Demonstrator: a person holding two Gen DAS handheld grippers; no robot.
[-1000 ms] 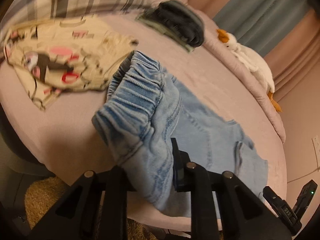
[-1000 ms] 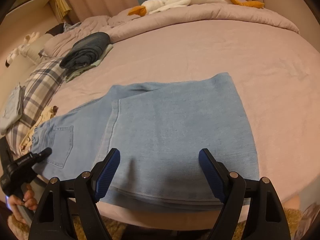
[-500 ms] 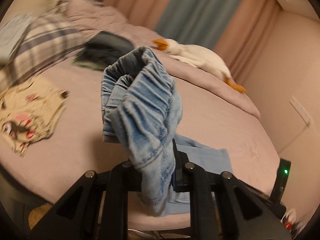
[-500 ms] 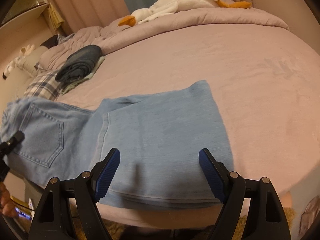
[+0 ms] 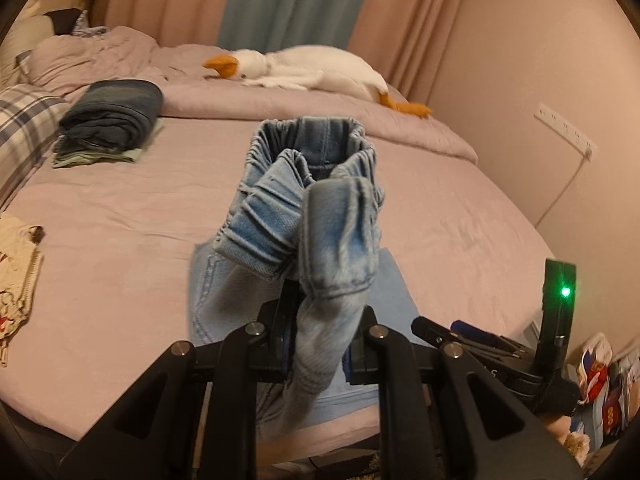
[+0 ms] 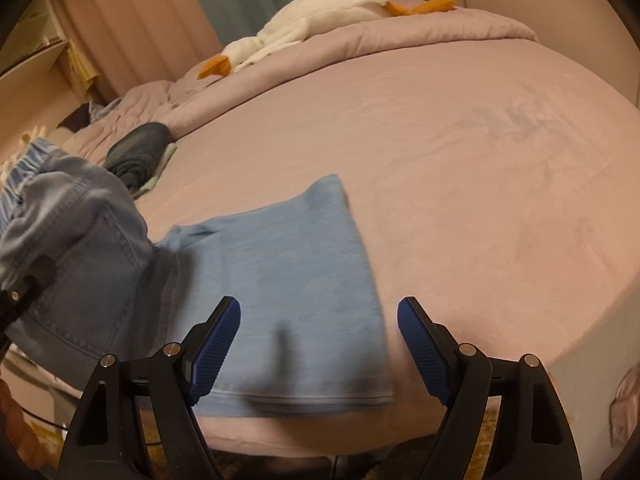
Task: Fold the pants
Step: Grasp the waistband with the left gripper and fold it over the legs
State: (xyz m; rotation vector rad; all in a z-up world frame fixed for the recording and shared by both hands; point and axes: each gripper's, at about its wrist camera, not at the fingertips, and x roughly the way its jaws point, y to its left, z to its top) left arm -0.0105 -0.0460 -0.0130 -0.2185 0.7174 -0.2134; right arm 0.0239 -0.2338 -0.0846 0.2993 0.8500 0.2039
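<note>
Light blue denim pants (image 6: 296, 280) lie on the pink bed, legs flat near the front edge. My left gripper (image 5: 320, 344) is shut on the elastic waistband (image 5: 320, 208) and holds it bunched up above the legs. In the right wrist view the lifted waist part with a back pocket (image 6: 80, 240) hangs at the left. My right gripper (image 6: 318, 344) is open and empty, hovering just above the leg end near the hem (image 6: 312, 400).
A folded dark garment pile (image 5: 112, 116) and a plaid cloth (image 5: 20, 120) lie at the far left. A white goose plush (image 5: 304, 68) lies at the back. A cream printed garment (image 5: 16, 280) lies at the left edge. The bed's front edge (image 6: 520, 380) is close.
My left gripper has lifted the waistband off the bed and carried it to the right over the legs. My right gripper has stayed open above the leg end.
</note>
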